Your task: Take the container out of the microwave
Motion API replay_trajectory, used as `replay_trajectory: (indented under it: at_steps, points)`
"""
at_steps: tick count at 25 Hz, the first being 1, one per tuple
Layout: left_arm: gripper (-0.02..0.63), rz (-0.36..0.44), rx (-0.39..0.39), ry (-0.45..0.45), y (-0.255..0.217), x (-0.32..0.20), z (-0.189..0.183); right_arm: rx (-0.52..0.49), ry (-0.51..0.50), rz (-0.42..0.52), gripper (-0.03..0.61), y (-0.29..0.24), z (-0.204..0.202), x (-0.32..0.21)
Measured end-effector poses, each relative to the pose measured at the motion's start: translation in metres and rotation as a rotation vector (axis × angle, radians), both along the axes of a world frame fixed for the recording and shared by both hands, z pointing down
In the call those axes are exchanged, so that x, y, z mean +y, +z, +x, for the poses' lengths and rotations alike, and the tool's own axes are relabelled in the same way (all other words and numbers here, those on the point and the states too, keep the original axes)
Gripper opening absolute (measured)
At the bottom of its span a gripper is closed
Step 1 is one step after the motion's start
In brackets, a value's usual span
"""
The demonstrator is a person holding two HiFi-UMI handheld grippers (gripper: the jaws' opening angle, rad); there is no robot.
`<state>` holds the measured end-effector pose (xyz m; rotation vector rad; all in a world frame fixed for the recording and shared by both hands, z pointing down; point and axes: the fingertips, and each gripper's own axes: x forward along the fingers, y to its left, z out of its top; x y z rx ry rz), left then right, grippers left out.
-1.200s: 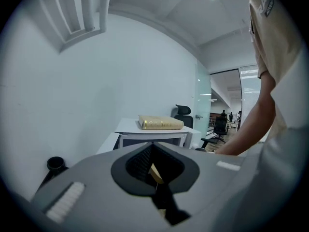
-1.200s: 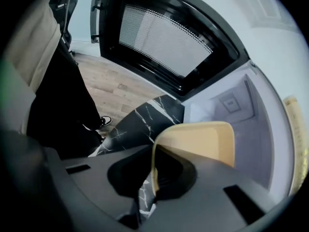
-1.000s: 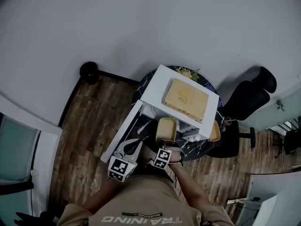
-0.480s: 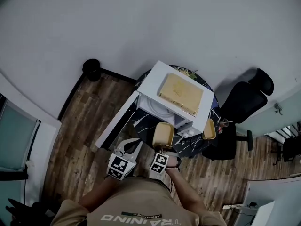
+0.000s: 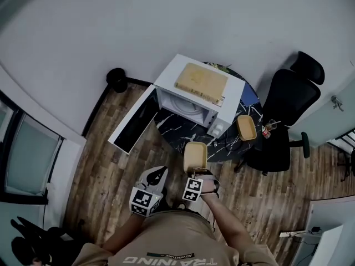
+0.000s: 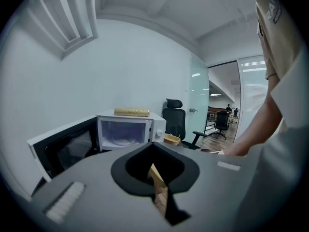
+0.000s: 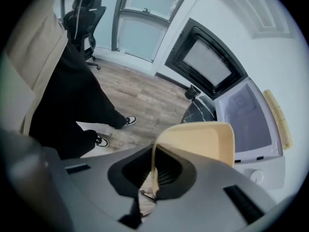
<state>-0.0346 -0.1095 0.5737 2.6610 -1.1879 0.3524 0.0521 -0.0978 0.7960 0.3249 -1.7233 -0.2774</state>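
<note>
A tan, rectangular, empty container point(image 5: 195, 155) hangs over the near edge of the table, clear of the microwave point(image 5: 194, 96). My right gripper point(image 5: 194, 173) is shut on its near rim. In the right gripper view the container point(image 7: 198, 141) fills the middle, and its wall sits between the jaws of the right gripper point(image 7: 154, 163). The white microwave point(image 7: 246, 120) stands with its door point(image 5: 133, 121) swung wide open and its cavity empty. My left gripper point(image 5: 153, 177) hovers over the floor left of the container, shut on nothing point(image 6: 155, 170).
The microwave stands on a round dark marble table point(image 5: 177, 131). A wooden board point(image 5: 201, 82) lies on top of it. A second tan container point(image 5: 246, 127) sits at the table's right edge. A black office chair point(image 5: 283, 110) stands to the right, with wood floor point(image 5: 105, 165) all round.
The person has stepped back from the table. The container in my right gripper has come away from the microwave's front toward the table's near edge. The left gripper stays shut.
</note>
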Motion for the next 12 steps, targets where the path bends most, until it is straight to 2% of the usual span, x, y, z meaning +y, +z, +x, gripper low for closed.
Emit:
replay_trajectory:
  at_steps: [7,12]
  points:
    - [0.008,-0.055,-0.057,0.002,0.013,0.071,0.013,-0.042,-0.004,-0.023,0.009,0.008,0.012,0.057]
    - [0.008,-0.041,-0.077,0.009,0.005,0.083,0.0,-0.054,0.021,-0.024,0.009,0.003,0.008,0.073]
